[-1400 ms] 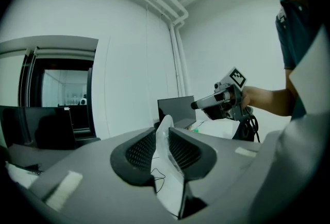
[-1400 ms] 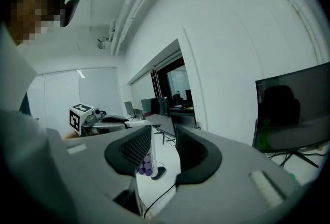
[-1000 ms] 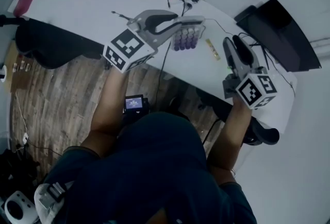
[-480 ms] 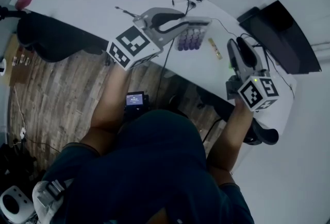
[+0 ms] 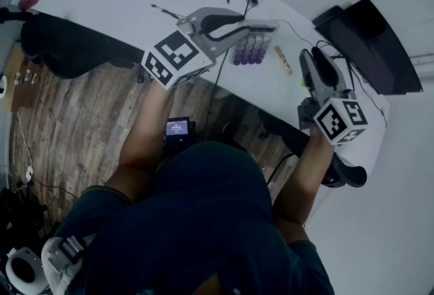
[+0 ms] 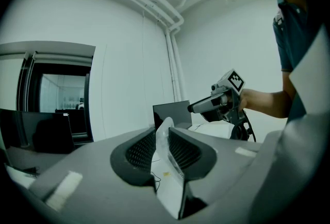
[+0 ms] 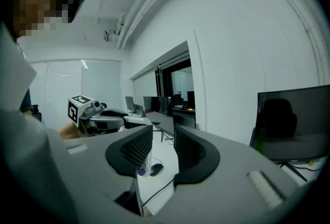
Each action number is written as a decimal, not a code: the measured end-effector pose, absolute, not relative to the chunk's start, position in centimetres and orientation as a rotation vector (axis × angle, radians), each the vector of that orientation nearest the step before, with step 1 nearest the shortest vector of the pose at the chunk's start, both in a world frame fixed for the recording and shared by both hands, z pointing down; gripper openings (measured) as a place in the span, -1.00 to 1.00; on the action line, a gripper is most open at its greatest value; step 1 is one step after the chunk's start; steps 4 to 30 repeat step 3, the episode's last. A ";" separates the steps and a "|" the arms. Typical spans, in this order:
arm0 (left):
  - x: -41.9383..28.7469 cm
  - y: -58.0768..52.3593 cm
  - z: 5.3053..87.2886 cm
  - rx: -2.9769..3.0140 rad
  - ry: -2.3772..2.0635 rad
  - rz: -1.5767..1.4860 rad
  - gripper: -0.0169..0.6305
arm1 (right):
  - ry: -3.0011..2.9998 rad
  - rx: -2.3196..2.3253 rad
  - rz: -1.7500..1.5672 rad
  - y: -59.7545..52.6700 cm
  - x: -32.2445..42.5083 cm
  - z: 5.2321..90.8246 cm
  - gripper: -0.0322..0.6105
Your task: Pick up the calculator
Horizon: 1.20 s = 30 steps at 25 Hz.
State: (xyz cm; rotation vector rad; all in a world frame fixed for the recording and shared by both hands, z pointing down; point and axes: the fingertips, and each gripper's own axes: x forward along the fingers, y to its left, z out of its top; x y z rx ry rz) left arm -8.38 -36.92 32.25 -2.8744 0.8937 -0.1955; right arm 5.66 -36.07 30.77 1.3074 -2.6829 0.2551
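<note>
I cannot make out a calculator in any view. My left gripper (image 5: 266, 25) hovers level over the white desk (image 5: 129, 12), its tips above a rack of purple-capped tubes (image 5: 247, 51). Its jaws are shut on a thin clear plastic piece (image 6: 164, 138) that sticks up between the pads. My right gripper (image 5: 307, 53) is held over the desk's right end, pointing slightly down. Its jaws stand a little apart, and nothing is between them (image 7: 163, 133). Through that gap the tube rack (image 7: 139, 170) and a dark mouse (image 7: 155, 168) show.
A dark screen (image 5: 369, 46) stands at the desk's right end. Cables, a monitor foot and small dark items lie along the back. A yellowish strip (image 5: 283, 60) lies right of the rack. A black chair (image 5: 64, 49) is at the left, and a small lit device (image 5: 178, 128) is at the person's waist.
</note>
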 end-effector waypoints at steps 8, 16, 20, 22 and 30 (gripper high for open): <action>-8.3 -37.0 32.4 -2.877 0.893 -0.197 -0.72 | -2.678 1.305 0.252 -36.2 5.8 30.9 -0.47; -8.3 -37.0 32.4 -2.877 0.893 -0.197 -0.72 | -2.678 1.305 0.252 -36.2 5.8 30.9 -0.47; -8.3 -37.0 32.4 -2.877 0.893 -0.197 -0.72 | -2.678 1.305 0.252 -36.2 5.8 30.9 -0.47; -8.3 -37.0 32.4 -2.877 0.893 -0.197 -0.72 | -2.678 1.305 0.252 -36.2 5.8 30.9 -0.47; -8.3 -37.0 32.4 -2.877 0.893 -0.197 -0.72 | -2.678 1.305 0.252 -36.2 5.8 30.9 -0.47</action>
